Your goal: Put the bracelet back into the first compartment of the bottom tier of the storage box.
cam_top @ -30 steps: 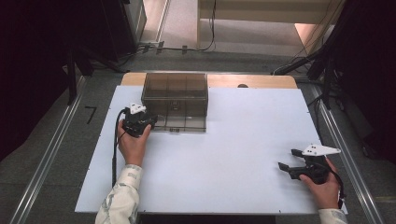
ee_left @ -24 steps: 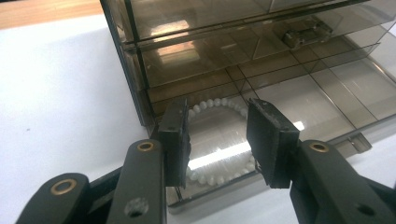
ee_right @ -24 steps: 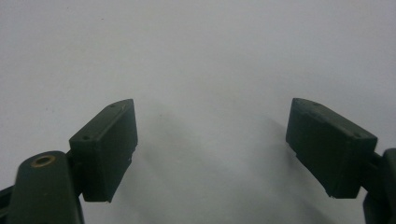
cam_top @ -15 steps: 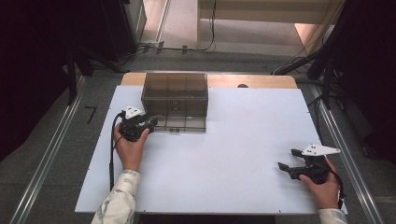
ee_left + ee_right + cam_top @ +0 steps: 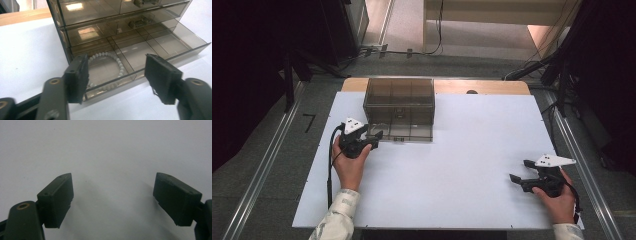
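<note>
A smoky see-through drawer box (image 5: 399, 97) stands at the back of the white table (image 5: 462, 165). Its bottom drawer (image 5: 401, 134) is pulled out. In the left gripper view a white bead bracelet (image 5: 121, 68) lies in the near left compartment of that drawer (image 5: 162, 42). My left gripper (image 5: 373, 140) (image 5: 117, 65) is just in front of the drawer's left corner. Its jaws have just been opening, and nothing is between them. My right gripper (image 5: 519, 170) (image 5: 113, 180) rests open near the table's front right, over bare white surface.
Small metal pieces (image 5: 137, 23) lie in the box's closed upper drawers. A wooden strip (image 5: 482, 87) runs behind the white sheet. Dark stands and cables (image 5: 532, 70) crowd the floor beyond the table. Metal rails (image 5: 582, 165) run along both sides.
The left gripper has drawn back from the drawer's front toward the person and a little left, and its jaws have spread wider. The right gripper has stayed where it was.
</note>
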A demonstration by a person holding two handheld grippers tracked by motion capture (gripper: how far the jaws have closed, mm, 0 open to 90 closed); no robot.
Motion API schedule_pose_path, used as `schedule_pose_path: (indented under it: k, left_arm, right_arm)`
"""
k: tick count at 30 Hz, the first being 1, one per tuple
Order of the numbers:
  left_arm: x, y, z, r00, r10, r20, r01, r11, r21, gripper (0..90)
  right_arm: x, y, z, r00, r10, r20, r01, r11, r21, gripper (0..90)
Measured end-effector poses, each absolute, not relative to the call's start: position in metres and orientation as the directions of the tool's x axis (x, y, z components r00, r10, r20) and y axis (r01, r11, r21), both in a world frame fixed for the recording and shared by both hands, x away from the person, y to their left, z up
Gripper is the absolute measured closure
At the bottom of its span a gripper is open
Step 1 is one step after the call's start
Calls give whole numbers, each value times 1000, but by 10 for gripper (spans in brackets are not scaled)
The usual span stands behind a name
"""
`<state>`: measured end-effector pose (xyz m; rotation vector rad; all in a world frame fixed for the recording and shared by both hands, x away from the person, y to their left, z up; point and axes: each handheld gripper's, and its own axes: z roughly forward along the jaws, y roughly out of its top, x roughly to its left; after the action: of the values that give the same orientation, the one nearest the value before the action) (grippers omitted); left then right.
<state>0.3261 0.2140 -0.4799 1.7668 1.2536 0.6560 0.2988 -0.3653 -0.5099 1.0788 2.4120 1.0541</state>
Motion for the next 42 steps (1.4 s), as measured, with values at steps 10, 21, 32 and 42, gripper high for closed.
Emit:
schedule_pose_path:
  k: [10,21,32,42]
  left_arm:
    - [312,217,-481,367,929,-48,455,-134,880,307]
    - [298,222,-486,378,925,-52,458,-138,878,246]
    - [285,229,-492,381,923,-54,454,-135,881,132]
    - [258,245,-499,374,927,-18,439,-160,884,100]
  right_arm:
    - [299,-365,-510,-675,737,27,520,451,725,155]
    - [299,-365,-510,-676,737,23,520,455,723,155]
    - [298,-365,-510,-676,737,22,520,456,722,155]
    - [298,-364,-510,-676,737,19,519,458,722,155]
